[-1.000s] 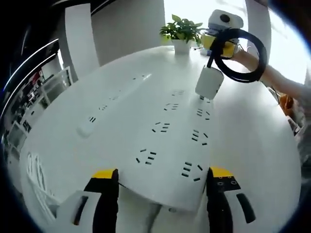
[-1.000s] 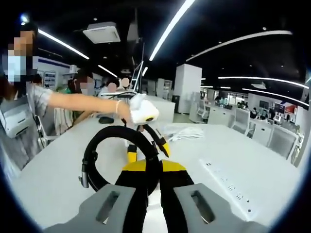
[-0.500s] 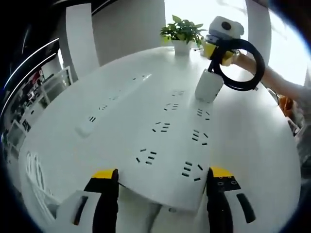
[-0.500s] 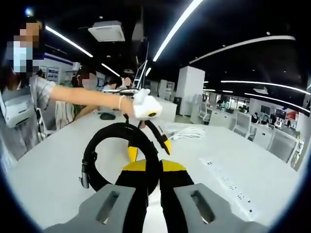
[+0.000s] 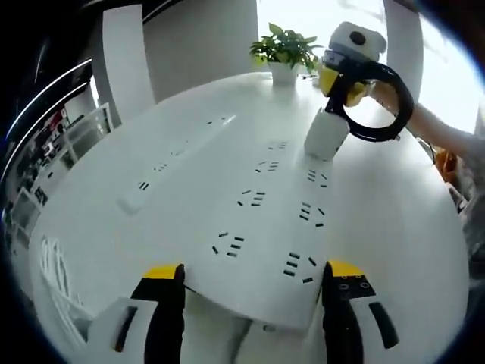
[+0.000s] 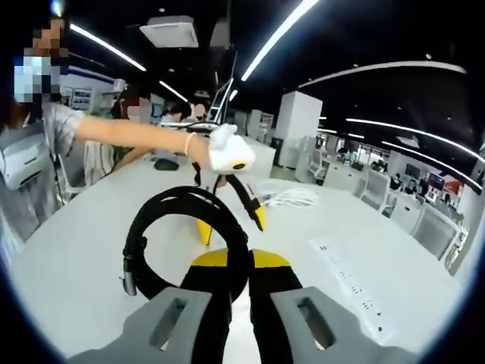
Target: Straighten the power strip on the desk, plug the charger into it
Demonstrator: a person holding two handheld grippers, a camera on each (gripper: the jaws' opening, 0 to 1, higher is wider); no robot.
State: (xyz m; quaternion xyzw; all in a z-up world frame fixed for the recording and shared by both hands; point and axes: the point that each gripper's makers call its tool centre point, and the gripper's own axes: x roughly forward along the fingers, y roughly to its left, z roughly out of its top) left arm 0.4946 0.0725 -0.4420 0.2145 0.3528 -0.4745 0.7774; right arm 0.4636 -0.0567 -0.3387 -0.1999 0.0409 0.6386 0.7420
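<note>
A wide white power strip [image 5: 258,201] with two rows of sockets lies on the round white desk [image 5: 394,220]. Its near end sits between the spread jaws of my left gripper [image 5: 254,274], which is open. The white charger [image 5: 327,133] stands on the strip's far right sockets, its black cable coiled in a loop [image 5: 379,98]. My right gripper [image 5: 335,78] is shut on the charger from above. In the right gripper view the shut right gripper [image 6: 233,262] holds the black coil [image 6: 178,227], and the left gripper [image 6: 231,222] faces it in a person's hand.
A second, narrow white power strip [image 5: 178,155] lies to the left, seen also as a strip [image 6: 352,288] in the right gripper view. A potted plant [image 5: 284,49] stands at the desk's far edge. A person's arm [image 6: 129,135] reaches over the desk; a white cable bundle [image 6: 284,199] lies beyond.
The charger has come down from just above the strip onto its far right sockets. The right gripper has tilted slightly over it. The left gripper and strip stayed put.
</note>
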